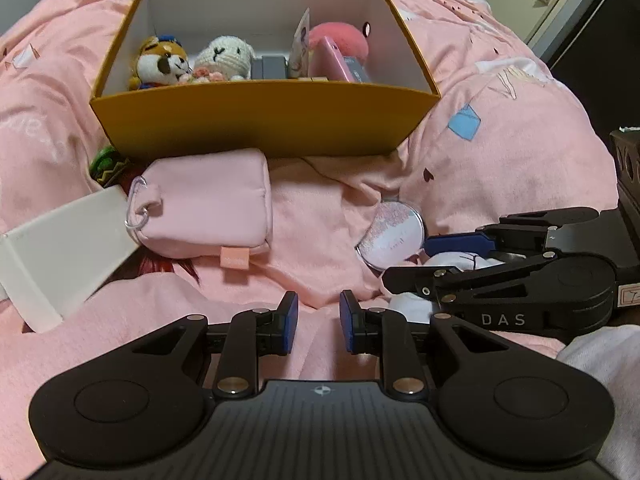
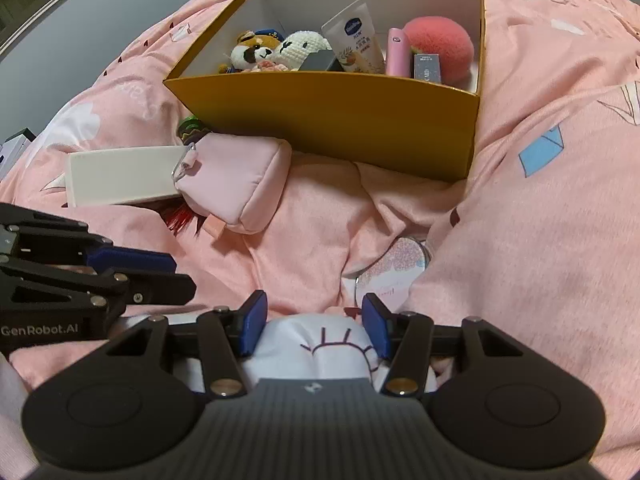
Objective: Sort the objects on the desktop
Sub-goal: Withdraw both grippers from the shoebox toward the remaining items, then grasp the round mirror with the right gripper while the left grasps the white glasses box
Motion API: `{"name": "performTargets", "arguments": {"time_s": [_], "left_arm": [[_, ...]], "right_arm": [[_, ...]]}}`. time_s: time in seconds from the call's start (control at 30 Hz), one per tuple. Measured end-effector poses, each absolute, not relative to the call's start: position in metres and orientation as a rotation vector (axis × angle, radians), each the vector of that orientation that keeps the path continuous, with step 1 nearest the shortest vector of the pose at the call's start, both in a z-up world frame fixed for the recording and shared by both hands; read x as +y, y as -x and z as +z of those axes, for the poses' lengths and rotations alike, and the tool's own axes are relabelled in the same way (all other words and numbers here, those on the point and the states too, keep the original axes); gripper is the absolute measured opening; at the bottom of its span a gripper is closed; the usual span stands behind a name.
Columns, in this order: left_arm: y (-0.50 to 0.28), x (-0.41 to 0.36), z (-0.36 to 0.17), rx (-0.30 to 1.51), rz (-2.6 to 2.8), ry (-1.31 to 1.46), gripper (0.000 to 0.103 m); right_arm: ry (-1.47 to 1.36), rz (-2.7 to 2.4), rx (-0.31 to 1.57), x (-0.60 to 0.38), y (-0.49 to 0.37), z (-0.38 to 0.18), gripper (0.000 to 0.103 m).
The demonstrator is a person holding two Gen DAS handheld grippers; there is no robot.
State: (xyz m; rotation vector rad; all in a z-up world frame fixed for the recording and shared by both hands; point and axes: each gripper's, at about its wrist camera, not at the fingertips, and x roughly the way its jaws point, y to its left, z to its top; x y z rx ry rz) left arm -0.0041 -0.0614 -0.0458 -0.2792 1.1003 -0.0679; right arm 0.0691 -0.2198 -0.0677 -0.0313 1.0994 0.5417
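Right now the right gripper (image 2: 316, 330) is sitting low over the pink bedspread (image 2: 540, 240), its jaws spread around a white soft toy (image 2: 320, 350) with a stitched eye; the blue pads (image 2: 253, 326) are lying against the toy's sides, though how firmly they are pressing is hard to tell. In the left wrist view that same gripper is showing at 3 o'clock, with the toy's white fabric bulging between its jaws.

The left gripper (image 1: 319, 318) is hovering just above the bedspread with its jaws at a narrow gap and nothing between them.

A yellow box (image 1: 260, 116) is resting on the bed at 12 o'clock, already holding a plush dog (image 1: 160, 62), a white crocheted bunny (image 1: 228, 56), a lotion tube (image 2: 356, 40), a pink case (image 2: 395, 52) and a round pink plush (image 2: 438, 46). Just in front of the box, toward 10 o'clock, a pink pouch (image 1: 208, 200) with a clear carabiner is lying beside a white flat box (image 1: 60, 248). A round compact mirror (image 1: 390, 234) is sitting in a fold at 2 o'clock, near the right gripper's tips.
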Motion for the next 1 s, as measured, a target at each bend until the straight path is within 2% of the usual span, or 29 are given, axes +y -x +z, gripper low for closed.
{"name": "performTargets", "arguments": {"time_s": [0.2,0.27,0.33,0.7,0.8,0.87,1.0], "left_arm": [[0.001,-0.035,-0.012,0.982,0.049,0.148,0.025],[-0.005,-0.019,-0.003,0.974,0.113,0.091,0.031],[-0.015,-0.004,-0.001,1.018,0.153,0.04,0.035],[-0.035,0.05,-0.027,1.219,0.183,0.015,0.036],[-0.043,0.061,-0.036,1.281,0.174,0.034,0.039],[-0.049,0.065,-0.042,1.309,0.174,0.035,0.049],[-0.062,0.075,-0.056,1.374,0.119,0.085,0.049]], "right_arm": [[0.028,0.526,1.062,-0.223,-0.099,-0.054,0.057],[0.074,0.53,1.057,-0.221,-0.113,-0.051,0.062],[0.116,0.508,1.092,-0.219,-0.127,-0.057,0.063],[0.199,0.475,1.255,-0.218,-0.15,-0.102,0.061],[0.179,0.494,1.299,-0.221,-0.158,-0.112,0.061],[0.165,0.513,1.325,-0.223,-0.162,-0.119,0.061],[0.155,0.539,1.347,-0.222,-0.167,-0.129,0.064]]}}
